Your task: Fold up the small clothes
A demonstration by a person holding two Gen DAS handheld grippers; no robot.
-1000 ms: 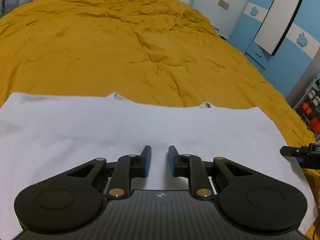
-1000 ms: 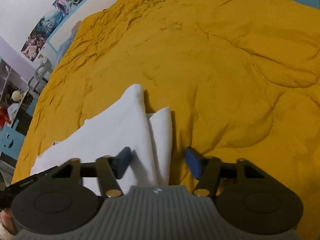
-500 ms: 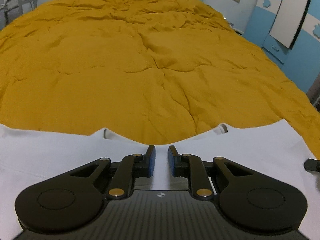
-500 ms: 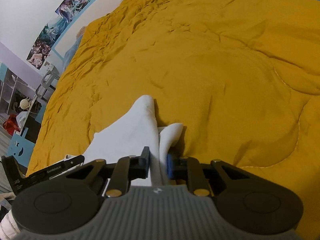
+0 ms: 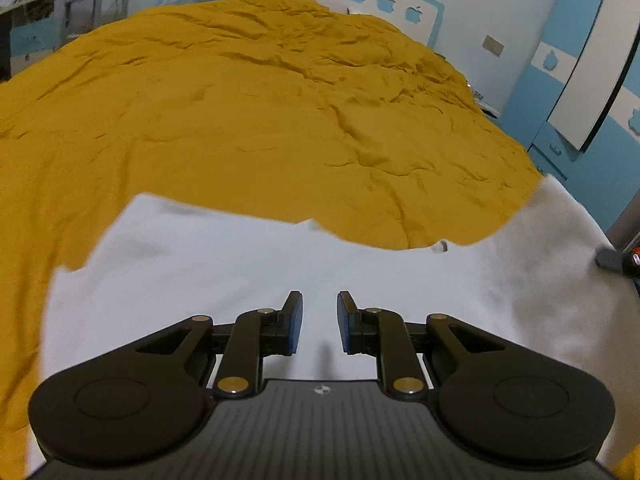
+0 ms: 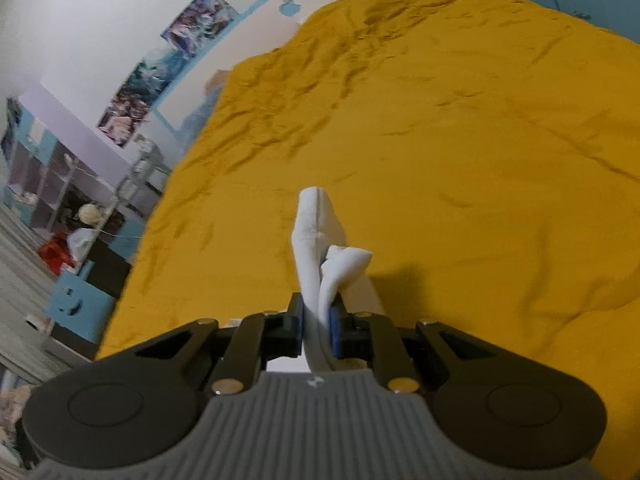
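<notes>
Well, from the left wrist we see the left claw [image 5: 320, 316] with its two fingers a little apart. The white cloth [image 5: 240, 272] spreads out wide under and in front of the claw, and some of it shows in the gap between the fingers. We cannot tell if the fingers pinch it or not. Past the cloth's far edge, the yellow blanket [image 5: 240, 120] covers the bed, all bumpy and wrinkled. Far to the right of the claw stands a blue cupboard [image 5: 580, 80].

Next, from the right wrist we see the right claw [image 6: 318, 316] clenched tight on the white cloth [image 6: 316, 224]. Its jaws have just been closing, and the cloth is squeezed between them. A bunched end of the cloth sticks up and out in front of the fingertips, folded over on itself. The yellow blanket [image 6: 440, 160] lies beyond and below the claw. Far off to the left of the claw, posters [image 6: 160, 72] hang on the wall.
</notes>
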